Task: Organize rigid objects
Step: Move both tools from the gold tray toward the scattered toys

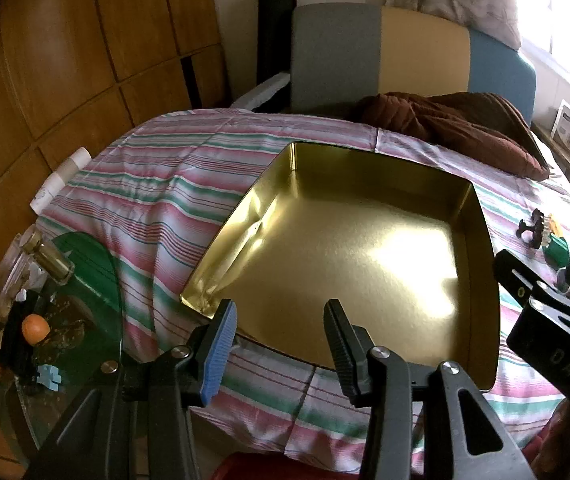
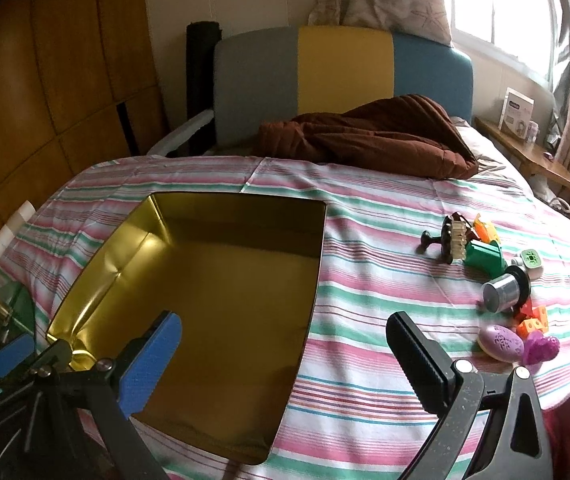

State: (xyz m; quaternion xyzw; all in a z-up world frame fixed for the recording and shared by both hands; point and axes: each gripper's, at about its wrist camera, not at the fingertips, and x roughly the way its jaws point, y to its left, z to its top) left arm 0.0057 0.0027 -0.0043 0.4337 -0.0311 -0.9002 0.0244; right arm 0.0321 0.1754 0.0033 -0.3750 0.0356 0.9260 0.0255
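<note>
Lying on the striped cloth (image 2: 365, 300), the gold tin tray (image 2: 221, 280) is shallow, shiny inside and bare. Small toys (image 2: 497, 280) cluster to its right: a green block (image 2: 485, 256), a silver cylinder (image 2: 499, 292), a pink oval piece (image 2: 501, 342). The left gripper (image 1: 281, 320) hovers over the tray's near edge, jaws half apart, gripping nothing. The right gripper (image 2: 285, 344) stands wide, also without a load. Its left-view body hides some toys.

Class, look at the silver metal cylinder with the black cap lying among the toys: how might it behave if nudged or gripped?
The silver metal cylinder lies on its side, so it would probably roll if nudged. Its smooth, shiny wall looks slippery to grip. It looks rigid, unlikely to flex.
</note>
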